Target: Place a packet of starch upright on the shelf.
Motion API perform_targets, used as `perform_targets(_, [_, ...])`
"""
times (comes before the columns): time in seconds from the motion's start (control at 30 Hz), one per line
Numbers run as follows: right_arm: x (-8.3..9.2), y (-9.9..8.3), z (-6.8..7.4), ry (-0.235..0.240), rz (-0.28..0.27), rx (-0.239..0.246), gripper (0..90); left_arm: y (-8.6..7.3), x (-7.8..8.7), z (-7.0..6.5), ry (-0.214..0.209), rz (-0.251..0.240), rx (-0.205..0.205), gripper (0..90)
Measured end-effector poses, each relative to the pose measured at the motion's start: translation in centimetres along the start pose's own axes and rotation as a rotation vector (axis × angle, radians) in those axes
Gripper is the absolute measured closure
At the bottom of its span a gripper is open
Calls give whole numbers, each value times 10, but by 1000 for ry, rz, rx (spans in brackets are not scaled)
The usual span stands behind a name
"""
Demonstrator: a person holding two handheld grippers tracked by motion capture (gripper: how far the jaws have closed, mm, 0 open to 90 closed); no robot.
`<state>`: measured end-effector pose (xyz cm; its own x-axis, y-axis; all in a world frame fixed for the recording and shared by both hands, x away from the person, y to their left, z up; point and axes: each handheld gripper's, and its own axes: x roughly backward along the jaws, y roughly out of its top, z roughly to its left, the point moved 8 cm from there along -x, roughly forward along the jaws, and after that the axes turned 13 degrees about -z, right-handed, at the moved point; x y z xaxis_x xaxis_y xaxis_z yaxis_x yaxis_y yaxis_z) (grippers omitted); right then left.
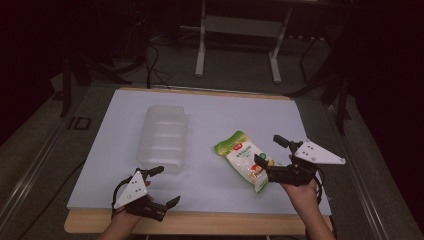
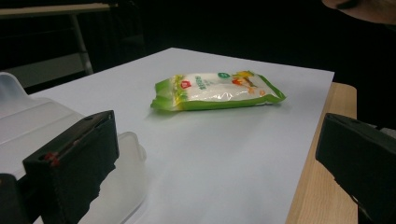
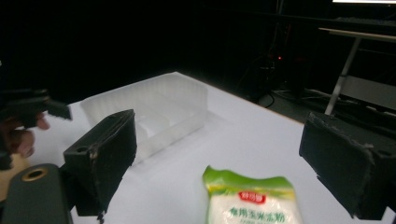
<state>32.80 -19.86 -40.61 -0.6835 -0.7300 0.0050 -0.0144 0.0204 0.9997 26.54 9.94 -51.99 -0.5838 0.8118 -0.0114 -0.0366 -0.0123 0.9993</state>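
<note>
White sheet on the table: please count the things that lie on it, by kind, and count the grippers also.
Clear plastic container: 1
Green and white food packet: 1
Grippers: 2, the left gripper and the right gripper, both with jaws open
Total: 4

One clear plastic container (image 1: 165, 137), one green-and-white food packet (image 1: 245, 159), one white sheet (image 1: 210, 125), one table (image 1: 200, 222).
</note>
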Motion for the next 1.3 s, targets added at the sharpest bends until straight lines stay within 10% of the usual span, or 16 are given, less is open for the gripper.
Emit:
perform_targets(0.43, [-38, 3, -26, 4, 28, -35, 111, 0, 0, 0, -3, 3, 0, 0])
perform_targets(1.3, [-85, -69, -75, 10, 239, -93, 146, -3, -1, -2, -14, 19, -12, 0])
